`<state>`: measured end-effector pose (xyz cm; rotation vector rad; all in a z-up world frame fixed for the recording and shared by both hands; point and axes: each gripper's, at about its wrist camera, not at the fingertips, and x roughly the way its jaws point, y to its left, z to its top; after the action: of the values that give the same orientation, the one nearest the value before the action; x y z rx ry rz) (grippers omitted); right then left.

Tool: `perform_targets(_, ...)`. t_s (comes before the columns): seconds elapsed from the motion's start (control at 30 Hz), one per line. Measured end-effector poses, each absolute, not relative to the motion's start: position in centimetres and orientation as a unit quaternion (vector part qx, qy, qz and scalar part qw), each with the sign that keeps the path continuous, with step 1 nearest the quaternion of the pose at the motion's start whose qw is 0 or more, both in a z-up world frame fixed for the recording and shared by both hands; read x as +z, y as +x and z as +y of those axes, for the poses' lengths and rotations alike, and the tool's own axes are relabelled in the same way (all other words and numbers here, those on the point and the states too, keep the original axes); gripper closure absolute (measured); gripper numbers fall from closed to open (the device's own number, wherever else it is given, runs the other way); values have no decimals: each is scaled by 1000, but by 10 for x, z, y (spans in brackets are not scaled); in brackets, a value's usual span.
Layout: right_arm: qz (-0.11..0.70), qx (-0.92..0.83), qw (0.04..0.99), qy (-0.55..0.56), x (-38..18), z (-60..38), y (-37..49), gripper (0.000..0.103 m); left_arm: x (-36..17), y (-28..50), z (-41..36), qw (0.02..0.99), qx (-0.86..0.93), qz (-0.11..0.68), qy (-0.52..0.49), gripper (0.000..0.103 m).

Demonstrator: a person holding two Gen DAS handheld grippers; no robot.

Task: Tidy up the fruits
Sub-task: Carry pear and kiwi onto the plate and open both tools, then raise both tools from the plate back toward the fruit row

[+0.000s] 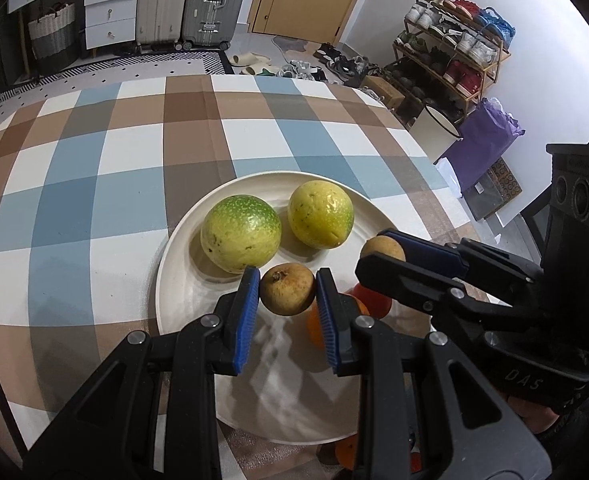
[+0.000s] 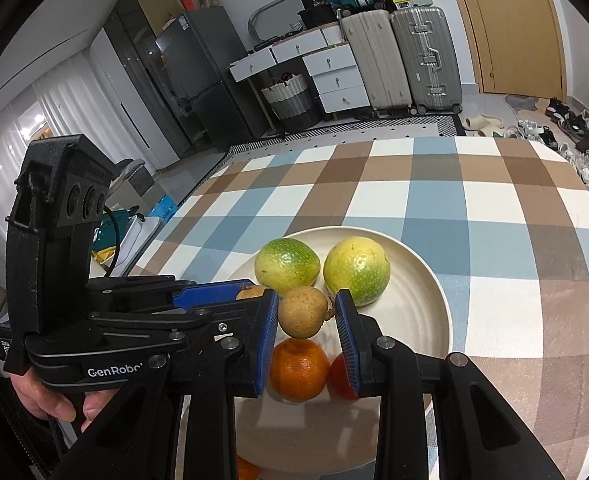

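Left gripper (image 1: 287,312) is clamping a small brown fruit (image 1: 287,289); right gripper (image 2: 306,332) is clamping another brown fruit (image 2: 302,312). Both are hanging above the plate (image 2: 414,312), apparently for drop-off; two green fruits (image 1: 240,232) are sitting just ahead, an orange (image 2: 299,370) directly below the right claw.

Two green-yellow round fruits (image 1: 240,233) (image 1: 320,214) sit side by side at the far side of a cream round plate (image 1: 182,248) (on a checked tablecloth (image 1: 94,184)), an orange citrus fruit (image 2: 299,368) nearer.
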<state>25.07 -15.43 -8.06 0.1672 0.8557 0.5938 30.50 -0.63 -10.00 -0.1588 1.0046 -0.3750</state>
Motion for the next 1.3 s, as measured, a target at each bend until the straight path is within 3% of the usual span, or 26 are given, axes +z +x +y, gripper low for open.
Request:
perform_targets(0.2,413,276,864,87,-83,-157,253,73,-99,305,-7,855,-182,478,-83,77)
perform_targets(0.37,403,272,868,101,-79,-165,251,57,-89,298,-6,861,-186,467,-80,77)
perform_targets(0.6,379,268,879,108,-60,-177,237,54,-71,282,1,868,-177,457,-80,77)
perform_targets(0.73,367,264,885,114,-47,-184,227,47,-62,267,3,872,-170,453,-80,73)
perform_targets(0.83,354,267,889,115,-37,-188,214,37,-56,254,4,876,-163,447,-78,63)
perform_targets(1.0,333,280,894,104,-19,-187,191,36,-40,224,6,889,-145,428,-73,46)
perform_targets(1.07,322,282,898,99,-12,-186,179,28,-32,213,8,894,-138,419,-74,36)
perform_targets(1.3,295,293,906,82,10,-182,143,16,-10,177,13,905,-125,398,-80,21)
